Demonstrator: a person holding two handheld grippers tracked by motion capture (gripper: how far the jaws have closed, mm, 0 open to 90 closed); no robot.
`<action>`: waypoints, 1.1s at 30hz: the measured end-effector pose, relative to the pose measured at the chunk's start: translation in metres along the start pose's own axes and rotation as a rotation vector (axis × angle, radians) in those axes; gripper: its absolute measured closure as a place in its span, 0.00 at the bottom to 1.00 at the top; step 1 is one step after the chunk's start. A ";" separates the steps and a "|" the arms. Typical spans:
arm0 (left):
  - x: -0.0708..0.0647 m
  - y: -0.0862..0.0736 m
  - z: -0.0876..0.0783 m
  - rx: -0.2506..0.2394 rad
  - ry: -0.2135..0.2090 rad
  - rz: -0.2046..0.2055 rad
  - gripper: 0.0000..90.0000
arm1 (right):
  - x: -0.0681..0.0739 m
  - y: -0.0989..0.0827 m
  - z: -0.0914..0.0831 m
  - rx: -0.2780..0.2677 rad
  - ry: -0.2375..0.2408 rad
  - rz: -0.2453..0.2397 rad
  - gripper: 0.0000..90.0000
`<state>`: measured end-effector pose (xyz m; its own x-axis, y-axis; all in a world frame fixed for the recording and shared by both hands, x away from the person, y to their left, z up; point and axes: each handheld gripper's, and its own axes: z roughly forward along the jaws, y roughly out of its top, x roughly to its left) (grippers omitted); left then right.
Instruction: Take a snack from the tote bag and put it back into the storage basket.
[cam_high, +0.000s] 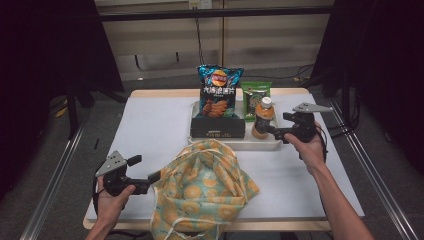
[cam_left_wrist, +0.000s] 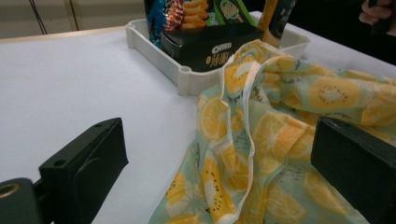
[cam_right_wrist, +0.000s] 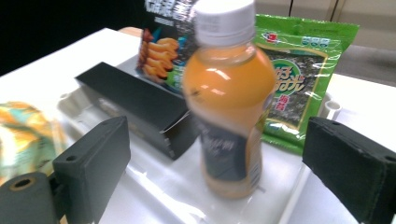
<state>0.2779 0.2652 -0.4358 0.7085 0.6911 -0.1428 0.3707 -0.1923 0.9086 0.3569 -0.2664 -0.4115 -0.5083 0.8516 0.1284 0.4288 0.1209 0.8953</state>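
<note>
Orange drink fills the bottle (cam_right_wrist: 227, 100), which stands upright at the near right corner of the white tray (cam_high: 235, 144), white cap on top and a dark label round its lower half. Seen from above, the bottle (cam_high: 262, 118) sits at about one o'clock from the table's middle. The right gripper (cam_high: 276, 134) points at it from three o'clock, jaws spread wide with the bottle in the gap between them; neither pad (cam_right_wrist: 95, 161) presses on it, so nothing is held. That stance suits a grasp about to be made round the label, where the body is straight and least likely to slip.

Behind the bottle, at twelve o'clock from it, a green seaweed packet (cam_right_wrist: 299, 74) leans against the tray's far wall. At its nine o'clock lies a black biscuit box (cam_right_wrist: 135, 105), and a blue crisp bag (cam_high: 218, 91) stands propped behind that box, so the tray keeps the snacks packed together and upright.

Nearer the person, at six o'clock from the tray, a fabric bag (cam_high: 202, 195) printed with yellow fruit slices lies crumpled on the white table cover (cam_high: 145, 135), its mouth turned toward the tray. The left gripper (cam_high: 154, 177) rests at the bag's nine o'clock edge, jaws also wide with a fold of cloth (cam_left_wrist: 243, 140) lying between them and ungripped, probably ready to hold the mouth open for loading.
</note>
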 end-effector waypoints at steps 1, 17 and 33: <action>0.000 0.000 -0.001 -0.010 0.005 -0.008 0.04 | 0.002 -0.001 -0.004 0.001 -0.013 -0.005 0.10; -0.012 0.000 -0.006 -0.005 -0.001 0.008 0.04 | 0.030 -0.033 -0.073 -0.029 -0.070 0.030 0.11; -0.023 -0.008 -0.011 0.023 -0.009 0.015 0.04 | 0.053 -0.072 -0.114 -0.020 -0.112 0.070 0.11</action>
<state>0.2517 0.2585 -0.4351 0.7195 0.6816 -0.1331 0.3739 -0.2186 0.9013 0.2135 -0.2879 -0.4205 -0.3903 0.9094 0.1436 0.4446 0.0496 0.8943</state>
